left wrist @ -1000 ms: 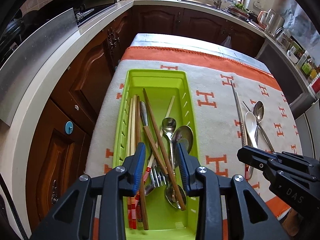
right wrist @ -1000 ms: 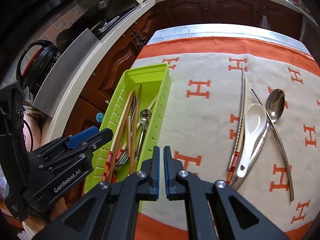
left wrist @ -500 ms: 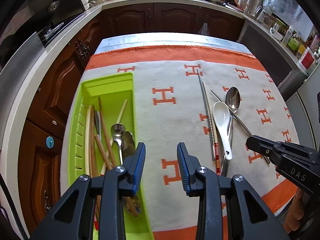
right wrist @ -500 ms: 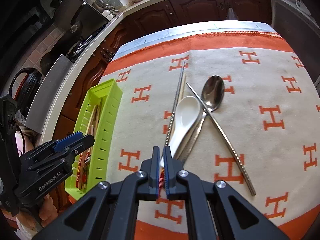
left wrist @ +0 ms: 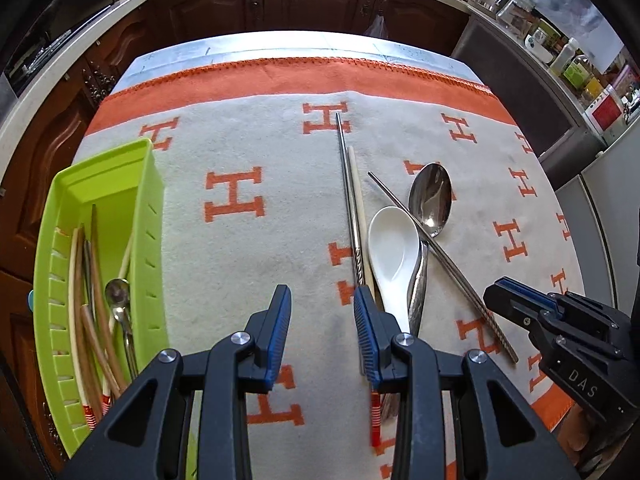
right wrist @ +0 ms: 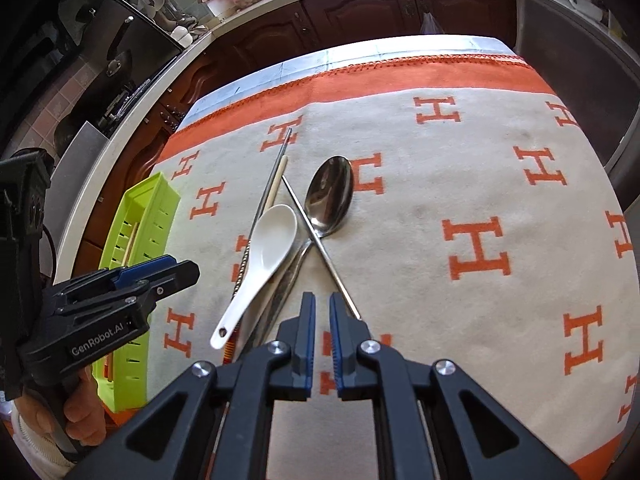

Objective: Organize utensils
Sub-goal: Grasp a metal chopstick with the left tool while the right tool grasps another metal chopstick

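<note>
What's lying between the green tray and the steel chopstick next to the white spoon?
Nothing: in the left wrist view only bare blanket lies between the green tray and the steel chopstick.

White-and-orange H-patterned cloth (left wrist: 256,264) is lying under and ahead of the fingers; dark wood cabinets (left wrist: 320,4) are standing beyond them, countertop clutter (left wrist: 560,52) far right.

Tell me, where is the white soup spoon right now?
The white soup spoon lies on the orange-and-cream cloth, right of centre in the left wrist view, between the paired chopsticks and the metal spoon.
</note>
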Demonstrator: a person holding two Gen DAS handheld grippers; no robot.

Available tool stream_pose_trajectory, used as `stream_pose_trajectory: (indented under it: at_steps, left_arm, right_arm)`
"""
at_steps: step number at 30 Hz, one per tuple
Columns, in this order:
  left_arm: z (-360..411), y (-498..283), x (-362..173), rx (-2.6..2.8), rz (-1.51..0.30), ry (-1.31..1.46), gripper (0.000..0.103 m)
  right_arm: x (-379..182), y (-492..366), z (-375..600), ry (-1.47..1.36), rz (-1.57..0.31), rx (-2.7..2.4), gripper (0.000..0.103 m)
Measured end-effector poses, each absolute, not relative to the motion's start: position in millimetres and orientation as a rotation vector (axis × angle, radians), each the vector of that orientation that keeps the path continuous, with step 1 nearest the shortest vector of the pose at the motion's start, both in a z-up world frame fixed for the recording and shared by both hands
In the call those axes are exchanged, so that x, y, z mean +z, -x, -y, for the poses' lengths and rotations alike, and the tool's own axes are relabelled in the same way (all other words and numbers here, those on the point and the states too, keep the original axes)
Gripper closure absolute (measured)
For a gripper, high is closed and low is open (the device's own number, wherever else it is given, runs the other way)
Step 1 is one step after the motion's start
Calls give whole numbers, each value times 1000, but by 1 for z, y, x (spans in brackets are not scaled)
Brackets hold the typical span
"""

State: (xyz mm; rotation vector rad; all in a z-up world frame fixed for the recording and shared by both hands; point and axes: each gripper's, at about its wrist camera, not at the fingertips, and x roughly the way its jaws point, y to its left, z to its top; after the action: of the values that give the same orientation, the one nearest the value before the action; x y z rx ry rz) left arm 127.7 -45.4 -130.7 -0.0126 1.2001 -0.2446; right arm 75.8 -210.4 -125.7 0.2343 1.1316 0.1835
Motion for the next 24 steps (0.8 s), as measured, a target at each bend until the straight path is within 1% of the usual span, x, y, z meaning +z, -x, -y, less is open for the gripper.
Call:
stream_pose_trajectory:
  at_steps: [2,3,9,11,12,14,24]
  left_arm:
    - [48,-136,-135,-239,-1200,8,72]
    - [50,-139,-137,-235,-1201,6,72]
    - [55,-158,-145,-221,-1206,6,72]
    - [56,-163,-146,-222,-1205,7,72]
    - [57,-165,-146,-222,-1204,8,72]
    - [60,-169,-147,-226,-1205,9,72]
    - [72,-178,-154,-240,-1216,-10,72]
  right_arm:
    - [-131,-81,211,-196,-1132,178,85]
    - [-134,-83,210,-175,-1133,179,84]
    - [-152,-100,197,-42,-1159,210,84]
    - [-152,-102,191,12,-1132,209,84]
    - [-154,-102,187,51,-1128,212,86]
    - [-154,-102,181,120,-1112,205,94]
    - [-152,-95,199,23,-1125,222,95]
